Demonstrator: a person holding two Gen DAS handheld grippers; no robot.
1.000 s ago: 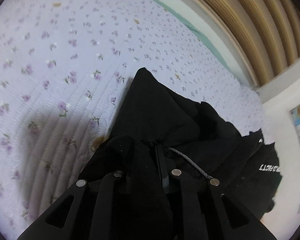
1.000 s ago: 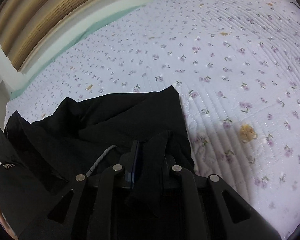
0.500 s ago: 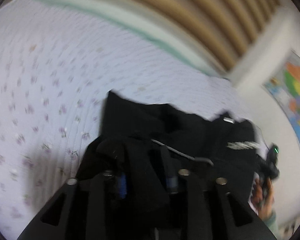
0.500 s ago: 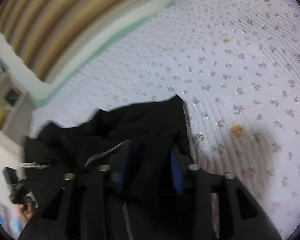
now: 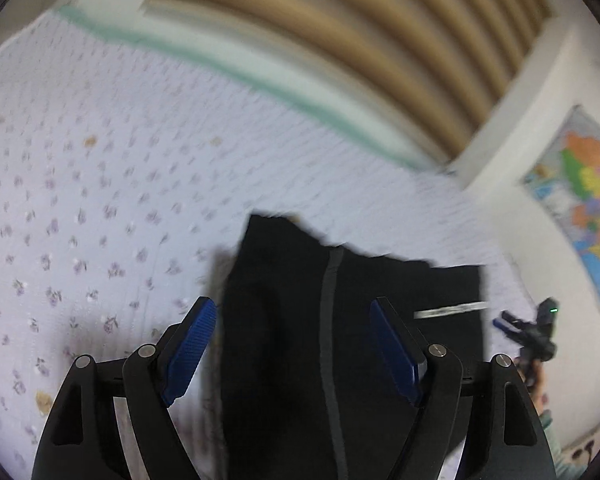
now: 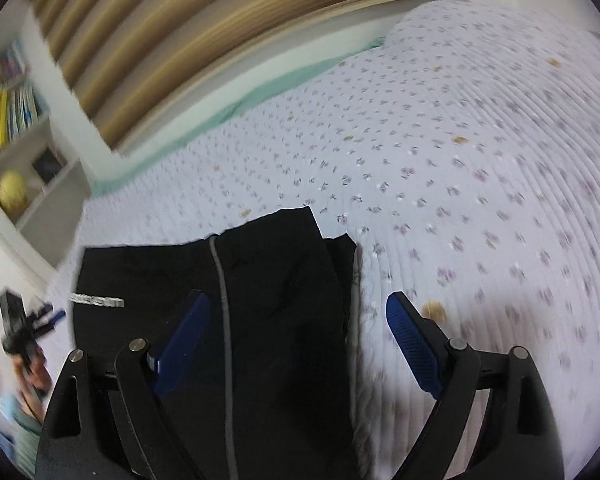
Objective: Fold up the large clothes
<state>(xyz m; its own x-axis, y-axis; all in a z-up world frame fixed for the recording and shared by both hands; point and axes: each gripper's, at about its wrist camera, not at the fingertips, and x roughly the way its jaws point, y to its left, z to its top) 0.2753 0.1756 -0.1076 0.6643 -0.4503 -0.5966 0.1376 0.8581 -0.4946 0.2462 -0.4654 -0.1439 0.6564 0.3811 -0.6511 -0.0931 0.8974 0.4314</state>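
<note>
Black garment point(image 5: 340, 340) bears a white printed strip point(image 5: 448, 311), blurred unreadable.

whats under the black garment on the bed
The black garment lies on the floral quilted bedspread, which shows all around it. Whatever is directly beneath it is covered by the cloth, and folded layers inside cannot be told apart.

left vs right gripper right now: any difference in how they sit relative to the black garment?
The left gripper has its right-side pad over the black garment and its left-side pad over the floral bedspread; the right gripper is mirrored, left pad over cloth, right pad over bedspread. The garment's grey cord sits near centre in the left view, nearer the left pad in the right view. Shared: both have just been opening, pads clear of the cloth.
</note>
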